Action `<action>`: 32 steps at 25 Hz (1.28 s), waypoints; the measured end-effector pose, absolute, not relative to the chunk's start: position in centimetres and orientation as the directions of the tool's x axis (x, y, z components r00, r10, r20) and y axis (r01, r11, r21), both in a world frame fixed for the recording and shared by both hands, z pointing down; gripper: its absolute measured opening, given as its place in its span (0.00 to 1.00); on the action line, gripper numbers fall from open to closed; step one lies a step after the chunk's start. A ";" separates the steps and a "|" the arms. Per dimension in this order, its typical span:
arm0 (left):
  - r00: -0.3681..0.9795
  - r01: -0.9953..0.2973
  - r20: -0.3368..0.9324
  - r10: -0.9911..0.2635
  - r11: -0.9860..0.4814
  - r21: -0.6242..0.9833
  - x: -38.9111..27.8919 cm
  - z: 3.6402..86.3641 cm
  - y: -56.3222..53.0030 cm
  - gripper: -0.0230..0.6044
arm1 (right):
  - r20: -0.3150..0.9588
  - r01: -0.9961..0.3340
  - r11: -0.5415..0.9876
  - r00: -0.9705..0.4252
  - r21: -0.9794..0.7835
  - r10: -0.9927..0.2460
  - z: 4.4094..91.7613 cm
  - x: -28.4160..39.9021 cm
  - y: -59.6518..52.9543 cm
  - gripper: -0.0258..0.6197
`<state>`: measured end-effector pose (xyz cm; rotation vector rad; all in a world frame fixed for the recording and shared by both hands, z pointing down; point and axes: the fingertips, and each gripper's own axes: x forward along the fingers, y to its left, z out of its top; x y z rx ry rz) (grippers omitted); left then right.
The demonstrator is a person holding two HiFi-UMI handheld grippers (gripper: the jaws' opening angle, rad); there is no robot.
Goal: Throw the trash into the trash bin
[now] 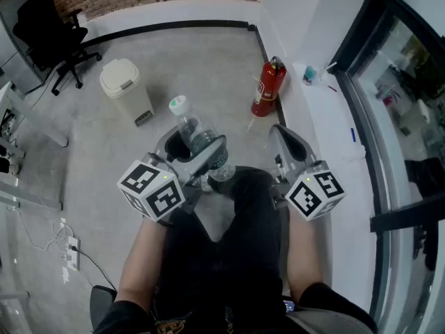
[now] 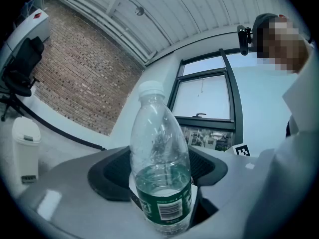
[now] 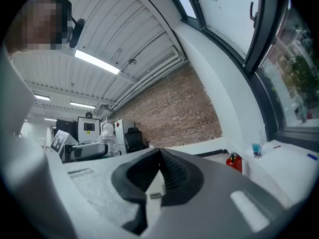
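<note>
— Checking left gripper (image 1: 189, 153): jaws spread wide, clamped on plastic bottle (image 1: 199, 139), cap end up, some water in lower part.
— Noted. Right gripper (image 1: 286, 143)?
— Jaws pressed together, nothing between.
— Bottle versus trash bin (image 1: 126, 89)?
— Held above floor (image 1: 208, 61), well apart from bin; bin ahead-left, lid down.

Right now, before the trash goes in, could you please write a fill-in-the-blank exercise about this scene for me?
1. The left tongs grip a plastic ____.
2. Its label is coloured ____.
3. The right tongs are shut and hold ____.
4. The lid of the trash bin is ____.

Missing words: bottle; green; nothing; closed.
</note>
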<state>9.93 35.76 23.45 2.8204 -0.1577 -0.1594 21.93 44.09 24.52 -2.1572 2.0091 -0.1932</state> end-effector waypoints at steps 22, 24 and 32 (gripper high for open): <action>0.979 -0.133 -0.102 -0.175 -0.937 0.324 8.7 23.4 34.5 0.59 | -0.008 -0.979 -0.021 0.023 -0.205 -1.000 25.1 20.5 42.6 0.04; 0.977 -0.145 -0.104 -0.187 -0.935 0.323 8.1 23.4 34.0 0.59 | -0.008 -0.979 -0.006 0.008 -0.204 -1.000 25.1 20.0 41.9 0.04; 0.957 -0.234 -0.092 -0.275 -0.920 0.314 3.9 23.7 30.8 0.59 | -0.014 -0.970 0.101 -0.101 -0.220 -0.995 25.6 16.1 37.3 0.04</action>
